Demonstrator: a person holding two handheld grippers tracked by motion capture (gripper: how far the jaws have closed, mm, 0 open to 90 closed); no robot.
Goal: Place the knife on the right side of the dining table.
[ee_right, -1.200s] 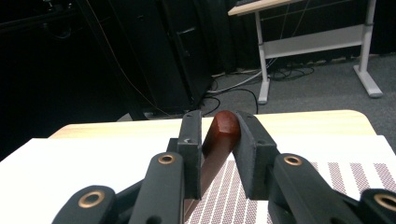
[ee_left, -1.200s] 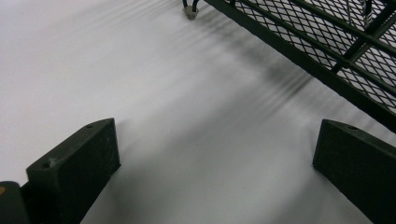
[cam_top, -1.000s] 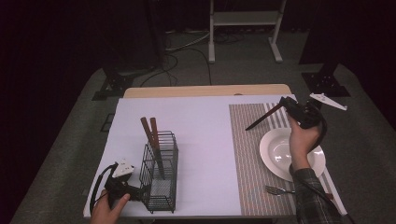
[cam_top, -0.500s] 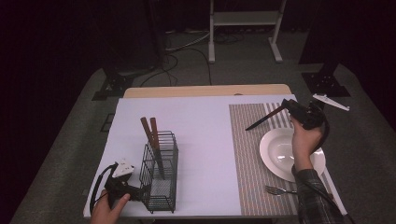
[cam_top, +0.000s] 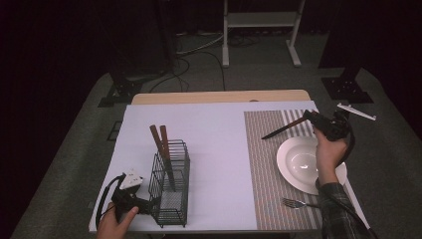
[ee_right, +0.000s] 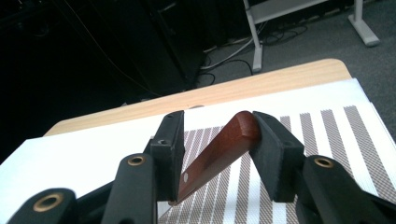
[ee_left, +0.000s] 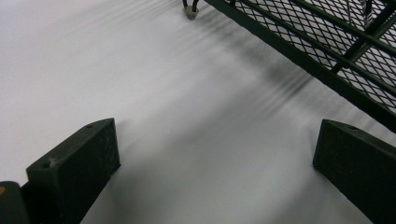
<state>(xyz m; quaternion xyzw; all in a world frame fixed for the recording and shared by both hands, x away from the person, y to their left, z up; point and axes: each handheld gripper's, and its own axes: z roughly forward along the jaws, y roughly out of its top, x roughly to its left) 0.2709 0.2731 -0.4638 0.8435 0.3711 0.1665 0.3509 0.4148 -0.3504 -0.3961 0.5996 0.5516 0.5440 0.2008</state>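
Note:
A knife (cam_top: 286,127) with a red-brown wooden handle (ee_right: 219,149) hangs over the striped placemat (cam_top: 266,169), its dark blade pointing left toward the table's middle. My right gripper (cam_top: 312,118) is shut on the handle's end, just beyond the white plate (cam_top: 293,172); in the right gripper view the handle lies slantwise between the jaws of that gripper (ee_right: 215,140). My left gripper (cam_top: 145,205) rests low at the table's front left, beside the foot of a black wire caddy (cam_top: 171,199). Its jaws stand wide open over bare white tabletop (ee_left: 215,172), with the caddy's mesh (ee_left: 336,51) just ahead.
Two wooden-handled utensils (cam_top: 161,142) stand upright in the caddy. A fork (cam_top: 298,203) lies on the placemat in front of the plate. White table covering (cam_top: 219,149) spreads between caddy and placemat. A white stand (cam_top: 259,20) and cables lie on the floor beyond.

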